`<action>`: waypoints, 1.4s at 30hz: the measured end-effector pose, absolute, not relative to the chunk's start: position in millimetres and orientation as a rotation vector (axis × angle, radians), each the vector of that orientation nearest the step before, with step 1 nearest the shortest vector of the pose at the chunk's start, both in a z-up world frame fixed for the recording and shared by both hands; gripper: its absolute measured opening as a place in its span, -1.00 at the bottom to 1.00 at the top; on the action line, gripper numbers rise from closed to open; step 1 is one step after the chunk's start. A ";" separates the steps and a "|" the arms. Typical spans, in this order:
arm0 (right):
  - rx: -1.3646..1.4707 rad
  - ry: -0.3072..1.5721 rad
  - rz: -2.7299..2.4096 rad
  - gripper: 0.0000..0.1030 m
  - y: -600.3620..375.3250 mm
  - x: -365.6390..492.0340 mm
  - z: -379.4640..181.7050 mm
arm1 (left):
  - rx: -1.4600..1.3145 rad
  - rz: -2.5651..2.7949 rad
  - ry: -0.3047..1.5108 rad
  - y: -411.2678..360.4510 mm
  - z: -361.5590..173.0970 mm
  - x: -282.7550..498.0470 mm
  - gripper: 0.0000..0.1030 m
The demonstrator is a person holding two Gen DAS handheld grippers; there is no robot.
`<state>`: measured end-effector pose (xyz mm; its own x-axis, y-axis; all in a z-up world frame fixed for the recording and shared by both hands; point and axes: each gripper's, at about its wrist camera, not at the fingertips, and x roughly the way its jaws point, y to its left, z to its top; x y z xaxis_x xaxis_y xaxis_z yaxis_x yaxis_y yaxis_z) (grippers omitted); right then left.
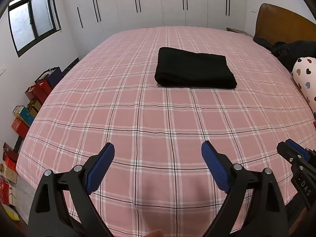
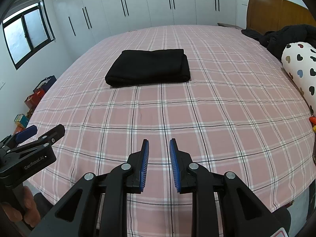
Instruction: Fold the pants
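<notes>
Black pants (image 1: 194, 69) are lying folded in a neat stack mid-bed (image 1: 138, 118), toward the headboard edge, so folding looks done. Both tongs are hanging empty near the foot edge, clear of the stack: left tongs (image 1: 158, 154) gaping wide, right tongs (image 2: 159, 150) sitting nearly closed on nothing.

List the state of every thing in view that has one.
Black pants: folded into a compact rectangle, lying flat on the bed.
Left tongs: wide open, empty.
Right tongs: nearly closed, small gap, empty.
Wardrobe doors: shut.
Window: shut.
</notes>
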<state>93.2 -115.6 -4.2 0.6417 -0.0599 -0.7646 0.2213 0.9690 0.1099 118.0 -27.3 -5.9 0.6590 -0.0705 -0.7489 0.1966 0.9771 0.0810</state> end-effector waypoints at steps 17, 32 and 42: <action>0.197 0.863 -0.162 -0.57 -111.4 91.6 -5.2 | 0.152 -0.163 0.842 -28.3 -5.2 114.2 0.70; 0.196 0.861 -0.162 -0.57 -109.6 90.0 -5.6 | 0.117 -0.188 0.826 -27.2 0.8 110.7 0.91; 0.188 0.865 -0.165 -0.46 -109.3 90.1 -7.1 | 0.111 -0.152 0.787 -29.6 -0.2 106.1 0.91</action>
